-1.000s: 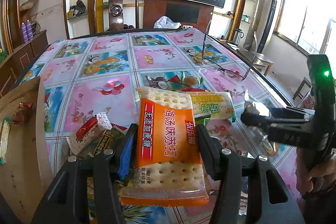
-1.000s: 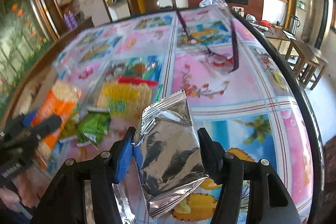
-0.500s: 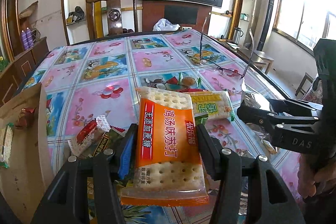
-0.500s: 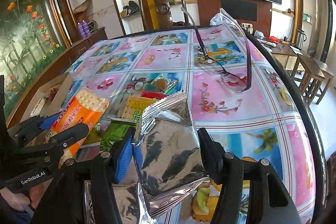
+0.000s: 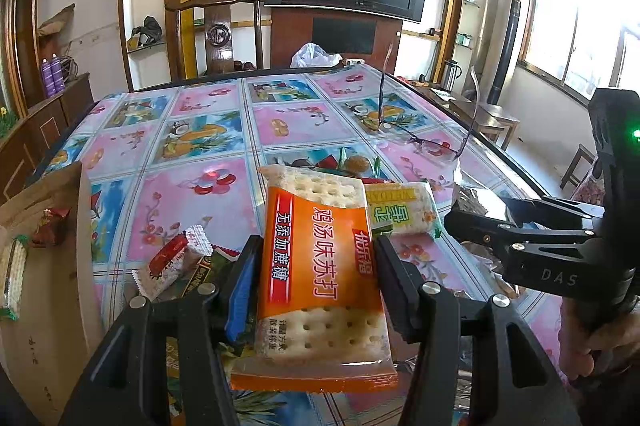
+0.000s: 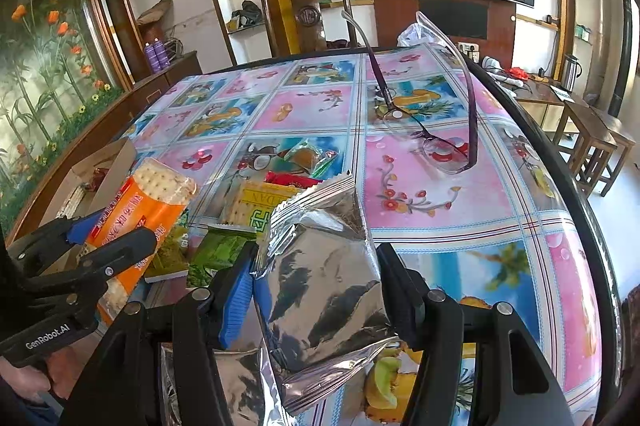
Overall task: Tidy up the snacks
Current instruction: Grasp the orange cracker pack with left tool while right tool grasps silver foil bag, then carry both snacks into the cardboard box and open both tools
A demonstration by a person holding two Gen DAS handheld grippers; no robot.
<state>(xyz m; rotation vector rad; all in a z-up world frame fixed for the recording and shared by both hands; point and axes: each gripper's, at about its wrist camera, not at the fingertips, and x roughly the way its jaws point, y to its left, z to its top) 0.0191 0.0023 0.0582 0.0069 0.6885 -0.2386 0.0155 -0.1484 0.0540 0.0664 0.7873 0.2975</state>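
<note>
- Left wrist view: left gripper [image 5: 316,278] clamps the orange cracker pack [image 5: 320,266], long axis running up-frame
- Cardboard box [image 5: 52,266], left edge, holds small snack packets
- Right gripper [image 6: 316,290] clamps the upright silver pouch [image 6: 324,274]

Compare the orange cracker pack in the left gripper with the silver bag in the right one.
The orange cracker pack is printed and partly clear, showing crackers; the silver bag is plain foil, with its contents hidden. The cracker pack lies flat and smooth, while the silver bag is puffy and creased. Both are sealed, and each is clamped between jaws: the left gripper and the right gripper.
</note>
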